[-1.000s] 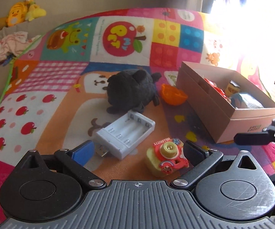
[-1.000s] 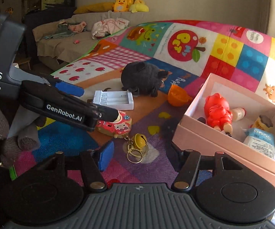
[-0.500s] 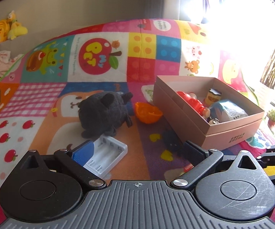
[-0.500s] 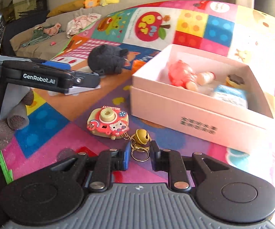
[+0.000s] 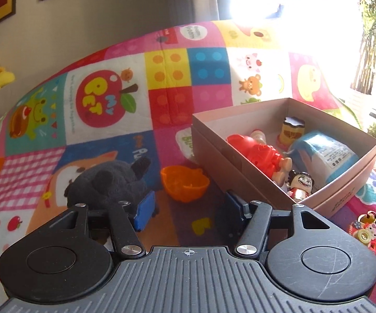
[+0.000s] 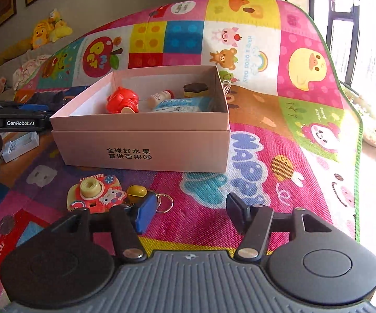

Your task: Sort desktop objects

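**Toy camera: light, hard, with a loose ring**

Toy camera [image 6: 95,193] lies on the mat [image 6: 305,83], just near of the box [image 6: 141,140], left of the right claw [image 6: 188,212]. That claw has just been opening and stands spread, holding nothing. The left claw [image 5: 188,208], just closing, is also spread and empty. The camera looks light and stiff; gripping across its flat body seems safer than its dangling keyring [image 6: 163,202].

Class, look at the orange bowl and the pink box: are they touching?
Apart. The left wrist view shows a strip of mat between the orange bowl and the near wall of the pink box.
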Motion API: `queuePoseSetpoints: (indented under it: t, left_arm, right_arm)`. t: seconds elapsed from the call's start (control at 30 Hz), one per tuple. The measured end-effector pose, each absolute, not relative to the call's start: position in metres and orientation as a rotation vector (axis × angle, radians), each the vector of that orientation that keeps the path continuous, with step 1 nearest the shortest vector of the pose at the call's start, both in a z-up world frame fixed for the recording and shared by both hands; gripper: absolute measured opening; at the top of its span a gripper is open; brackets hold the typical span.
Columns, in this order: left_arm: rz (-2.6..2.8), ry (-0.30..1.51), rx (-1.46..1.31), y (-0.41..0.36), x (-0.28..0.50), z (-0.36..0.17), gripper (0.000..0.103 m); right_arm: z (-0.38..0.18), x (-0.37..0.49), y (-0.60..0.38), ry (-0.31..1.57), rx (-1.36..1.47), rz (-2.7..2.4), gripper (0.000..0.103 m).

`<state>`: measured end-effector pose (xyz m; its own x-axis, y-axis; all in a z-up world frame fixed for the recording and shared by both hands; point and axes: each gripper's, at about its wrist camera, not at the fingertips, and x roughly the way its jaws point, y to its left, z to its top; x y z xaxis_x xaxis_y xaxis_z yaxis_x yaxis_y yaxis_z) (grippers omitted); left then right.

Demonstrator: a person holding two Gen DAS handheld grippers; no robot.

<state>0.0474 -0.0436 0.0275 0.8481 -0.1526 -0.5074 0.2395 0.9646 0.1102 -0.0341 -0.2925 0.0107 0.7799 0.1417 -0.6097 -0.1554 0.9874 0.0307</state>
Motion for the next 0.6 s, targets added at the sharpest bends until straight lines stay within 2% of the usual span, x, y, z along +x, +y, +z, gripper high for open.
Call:
queuePoseSetpoints:
  t: [0.2,0.47,0.53,0.6]
  left_arm:
    - [-0.227,0.498,0.301,-0.053,0.069,0.022,0.052]
    - [-0.262,0.546,0.266,-0.046,0.084,0.012,0.051]
    - [-0.268,0.56,0.261,-0.045,0.086,0.009,0.05]
    - [-0.275,0.563,0.261,-0.045,0.087,0.008,0.044]
  right_arm:
    - [0.009,-0.033,-0.29,0.667,-0.028,0.161,0.071]
    - [0.008,-0.031,-0.286,0.681,-0.043,0.152,0.083]
    - [0.007,-0.031,-0.286,0.684,-0.044,0.146,0.084]
    - [0.008,-0.031,-0.286,0.681,-0.04,0.142,0.084]
